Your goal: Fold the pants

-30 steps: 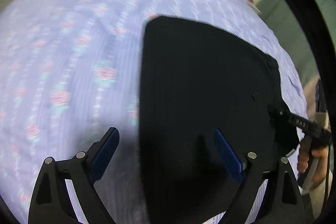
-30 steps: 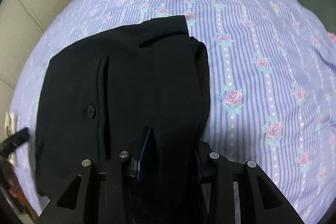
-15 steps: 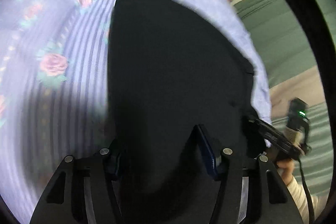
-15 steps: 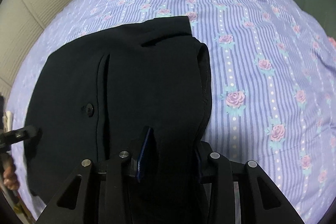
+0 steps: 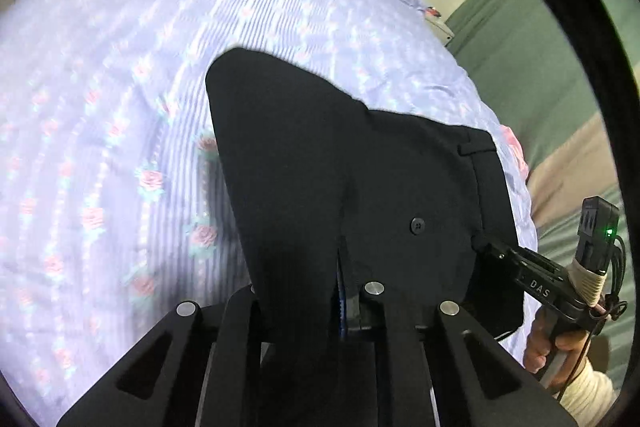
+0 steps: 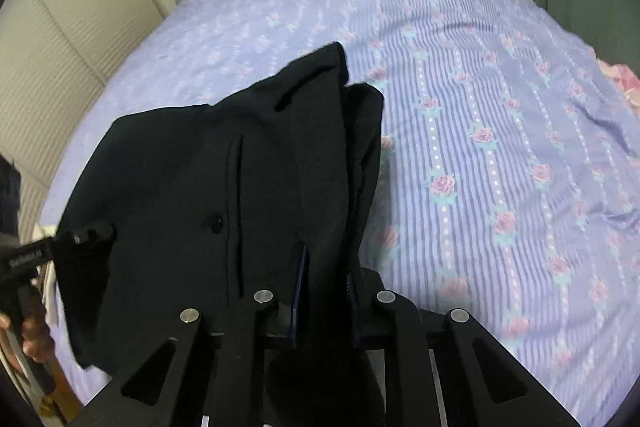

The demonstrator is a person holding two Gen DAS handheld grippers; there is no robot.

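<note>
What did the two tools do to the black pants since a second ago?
The left tool was open over the black pants; now it is closing on the cloth. The right tool pinches tighter. Both lift the near edge. The flowery bedsheet stays the same.

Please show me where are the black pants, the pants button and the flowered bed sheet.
black pants [image 6: 168,163], right wrist view, on the flat dark cloth.
pants button [image 5: 417,225], left wrist view, on the button's centre.
flowered bed sheet [image 6: 480,107], right wrist view, on bare striped cloth.
</note>
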